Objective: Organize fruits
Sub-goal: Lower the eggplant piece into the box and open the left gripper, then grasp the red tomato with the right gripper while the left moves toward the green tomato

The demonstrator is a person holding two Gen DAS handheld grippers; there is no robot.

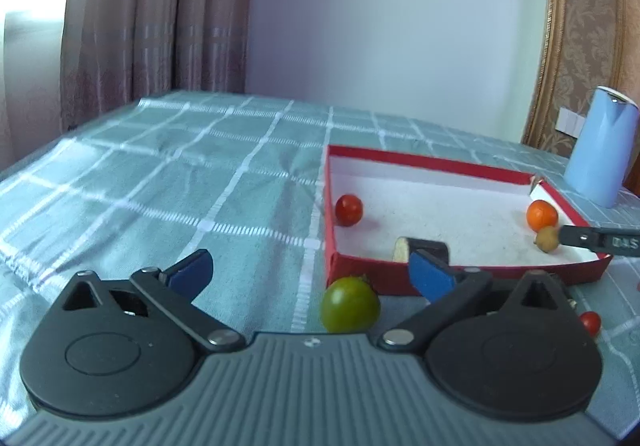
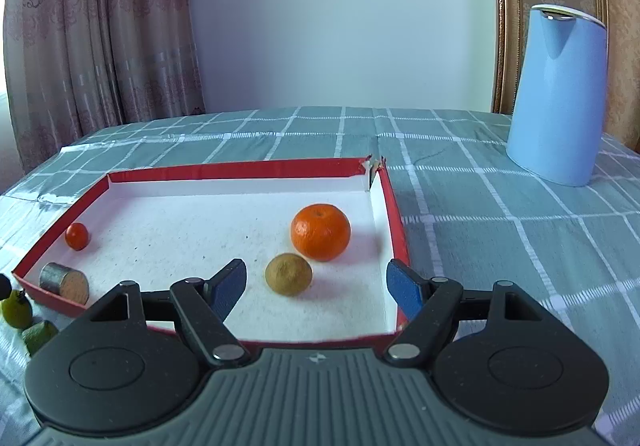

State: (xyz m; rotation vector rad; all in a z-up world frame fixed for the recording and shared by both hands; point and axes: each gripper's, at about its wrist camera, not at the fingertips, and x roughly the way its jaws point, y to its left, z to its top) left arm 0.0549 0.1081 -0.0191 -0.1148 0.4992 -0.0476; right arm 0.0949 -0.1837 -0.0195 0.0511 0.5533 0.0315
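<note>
Left wrist view: the left tool hangs with its blue pads spread wide and nothing pinched. Between them, close to the tool's body, a green tomato lies on the checked tablecloth of the bench, touching neither pad. Just beyond the tool's right pad stands the red tray with its white floor. Inside it, from the left: a red cherry tomato by the left wall, a short dark cylinder with a pale end against the near wall, then a mandarin and a small brownish fruit at the right end. One black finger of the right tool reaches in just beside that brownish fruit. Outside the tray, right of the left tool, lies another red tomato. A pale blue kettle stands far right.

Right wrist view: the right tool is also spread, gripping nothing. Far to its left, outside the tray, lie a yellowish-green fruit and a green one. The brownish fruit sits on the tray floor between the pads, clear of both, with the mandarin just beyond it. The kettle stands well apart to the right.
</note>
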